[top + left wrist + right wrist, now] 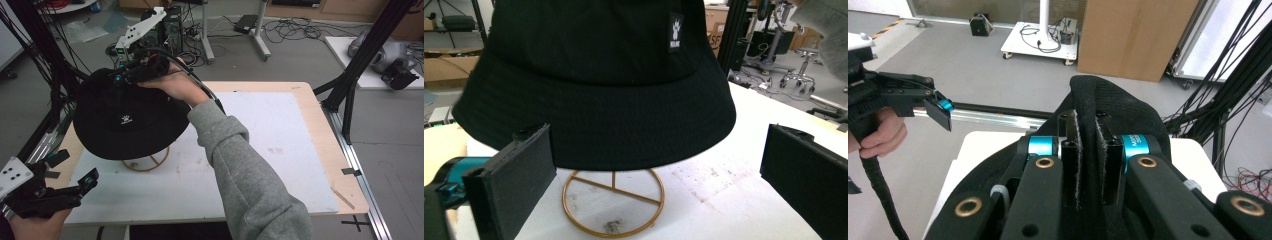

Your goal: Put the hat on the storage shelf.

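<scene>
The right hand-held gripper (1087, 150) has its jaws clamped on a fold of the black bucket hat (125, 117) at the crown. The hat hangs over the gold wire hat stand (613, 207), whose ring base rests on the white mat of the tabletop (280, 150). The left hand-held gripper (87, 182) waits near the front left corner, jaws wide apart and empty, well apart from the hat. Judged status: the hat is positioned on or just above the stand. Remaining: confirm seating, then release the crown.

Hat (125, 117) atop stand (150, 164) on table (280, 150)
</scene>
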`<control>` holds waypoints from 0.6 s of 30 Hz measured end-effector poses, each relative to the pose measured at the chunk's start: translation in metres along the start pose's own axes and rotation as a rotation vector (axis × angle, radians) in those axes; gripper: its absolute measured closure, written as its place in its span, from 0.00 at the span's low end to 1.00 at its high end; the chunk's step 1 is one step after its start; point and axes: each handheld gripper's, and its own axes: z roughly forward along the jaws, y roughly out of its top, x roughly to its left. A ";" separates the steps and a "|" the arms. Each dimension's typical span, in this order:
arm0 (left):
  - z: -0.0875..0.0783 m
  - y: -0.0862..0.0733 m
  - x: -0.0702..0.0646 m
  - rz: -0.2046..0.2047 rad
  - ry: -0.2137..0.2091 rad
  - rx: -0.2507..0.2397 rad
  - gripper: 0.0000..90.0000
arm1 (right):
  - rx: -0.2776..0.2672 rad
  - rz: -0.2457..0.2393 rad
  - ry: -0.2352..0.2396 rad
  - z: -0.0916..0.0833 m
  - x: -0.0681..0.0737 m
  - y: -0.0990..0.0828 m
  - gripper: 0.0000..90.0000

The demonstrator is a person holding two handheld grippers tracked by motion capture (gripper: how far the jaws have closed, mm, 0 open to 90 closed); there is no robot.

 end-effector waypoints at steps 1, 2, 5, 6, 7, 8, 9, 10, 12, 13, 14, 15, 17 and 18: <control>0.000 0.000 0.000 0.001 0.000 0.001 0.02 | 0.002 -0.004 0.001 0.002 0.000 -0.001 0.94; 0.000 0.000 0.000 0.001 0.000 0.001 0.02 | 0.008 0.002 0.002 0.003 0.000 -0.002 0.94; 0.001 0.000 -0.001 -0.001 -0.001 0.002 0.02 | 0.018 0.010 0.004 0.007 -0.001 -0.006 0.94; 0.001 0.000 -0.001 -0.001 -0.001 0.002 0.02 | 0.026 0.017 0.012 0.009 -0.001 -0.008 0.94; 0.001 0.000 -0.001 -0.002 0.000 0.001 0.02 | 0.029 0.013 0.016 0.010 -0.001 -0.010 0.94; 0.001 0.000 0.000 0.000 -0.001 0.003 0.02 | 0.033 0.020 0.017 0.010 -0.001 -0.011 0.94; 0.001 0.000 0.000 -0.001 -0.001 0.002 0.02 | 0.033 0.018 0.018 0.011 -0.001 -0.012 0.94; 0.001 0.000 0.000 0.000 -0.001 0.003 0.02 | 0.025 0.018 0.021 0.011 -0.002 -0.013 0.94; 0.001 0.000 0.000 0.000 0.000 0.003 0.02 | 0.027 0.027 0.024 0.011 -0.001 -0.015 0.94; 0.001 0.000 0.000 -0.001 0.001 0.002 0.02 | 0.025 0.023 0.023 0.011 -0.001 -0.016 0.94; 0.001 -0.001 -0.001 -0.003 0.000 0.001 0.02 | 0.024 0.025 0.023 0.011 -0.002 -0.017 0.94; 0.001 0.000 -0.001 -0.002 0.000 0.003 0.02 | 0.026 0.033 0.023 0.010 -0.001 -0.017 0.94; 0.002 -0.001 -0.001 -0.001 -0.001 0.004 0.02 | 0.019 0.031 0.020 0.009 -0.002 -0.018 0.93; 0.002 -0.001 -0.001 0.000 -0.003 0.004 0.02 | 0.019 0.031 0.017 0.009 -0.002 -0.018 0.93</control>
